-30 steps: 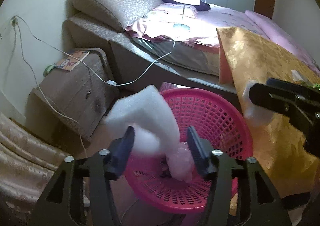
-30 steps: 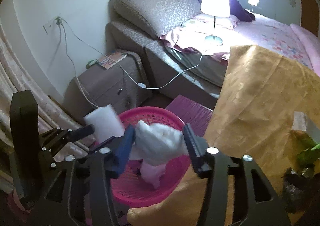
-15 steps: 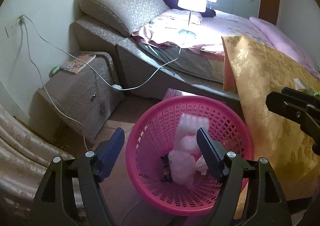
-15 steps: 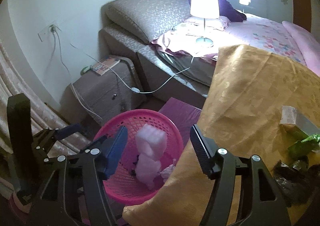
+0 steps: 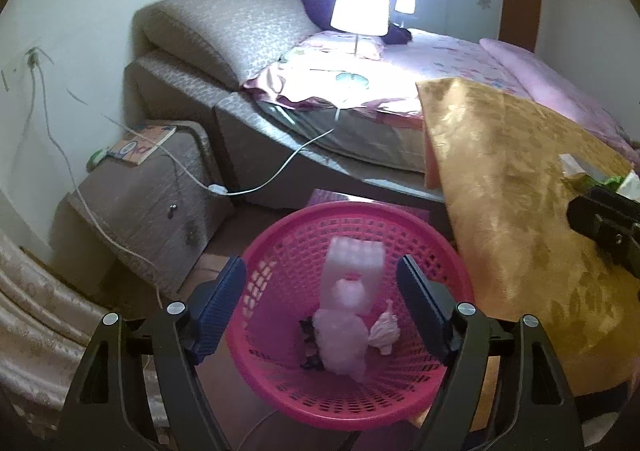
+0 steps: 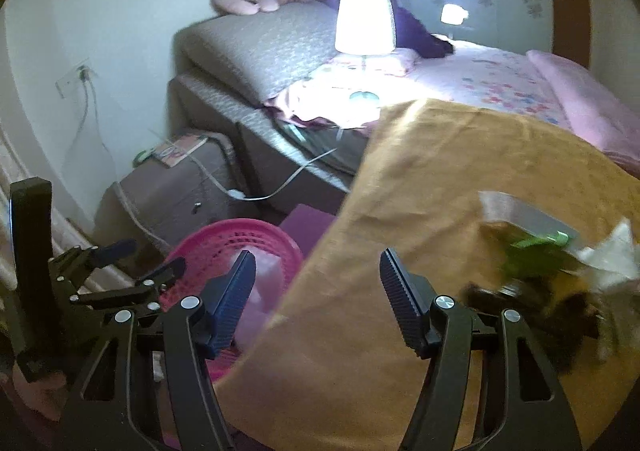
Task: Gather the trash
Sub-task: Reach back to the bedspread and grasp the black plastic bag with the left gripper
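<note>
Left gripper (image 5: 320, 303) opening, empty, above basket (image 5: 280, 383); right gripper (image 6: 316, 291) open, empty. Wrappers (image 6: 536, 251) likely light, crushable: pinch mid-bunch.

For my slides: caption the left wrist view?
Left gripper, jaws opening, empty above pink basket holding white foam block.

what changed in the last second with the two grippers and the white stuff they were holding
Both let go. The left gripper dropped its white foam block into the pink basket; its jaws are opening, nothing between them. The right gripper released its white wad into the basket too and swung over the gold tablecloth, toward the trash pile. Basket, bed and lamp stayed put.
</note>
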`<state>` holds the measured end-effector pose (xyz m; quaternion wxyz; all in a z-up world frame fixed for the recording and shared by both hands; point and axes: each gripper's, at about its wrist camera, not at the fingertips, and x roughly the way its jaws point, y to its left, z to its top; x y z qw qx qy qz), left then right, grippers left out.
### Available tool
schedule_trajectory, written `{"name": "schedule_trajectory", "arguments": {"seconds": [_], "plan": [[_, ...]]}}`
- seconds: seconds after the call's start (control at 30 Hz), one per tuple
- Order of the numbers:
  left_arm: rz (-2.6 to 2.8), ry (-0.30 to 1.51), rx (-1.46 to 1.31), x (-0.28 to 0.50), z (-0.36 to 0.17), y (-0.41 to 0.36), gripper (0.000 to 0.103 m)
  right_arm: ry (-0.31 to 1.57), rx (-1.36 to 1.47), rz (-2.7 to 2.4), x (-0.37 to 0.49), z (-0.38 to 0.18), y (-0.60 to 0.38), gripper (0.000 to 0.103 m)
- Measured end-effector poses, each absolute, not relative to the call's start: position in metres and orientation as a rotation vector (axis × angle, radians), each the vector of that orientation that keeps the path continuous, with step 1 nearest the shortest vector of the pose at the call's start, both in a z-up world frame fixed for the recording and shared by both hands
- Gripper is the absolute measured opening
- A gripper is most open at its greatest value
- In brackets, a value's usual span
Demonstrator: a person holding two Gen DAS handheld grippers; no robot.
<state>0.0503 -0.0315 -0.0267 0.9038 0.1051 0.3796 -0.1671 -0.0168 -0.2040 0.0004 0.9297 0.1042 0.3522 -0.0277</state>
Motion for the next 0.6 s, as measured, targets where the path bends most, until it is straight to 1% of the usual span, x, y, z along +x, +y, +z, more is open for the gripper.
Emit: {"name": "schedule_trajectory", "arguments": {"seconds": [0.6], "plan": [[-0.513, 0.785, 0.289, 0.018, -0.028, -0.085, 0.077, 0.658, 0.261, -0.332, -0.099, 0.000, -0.289, 0.063]]}}
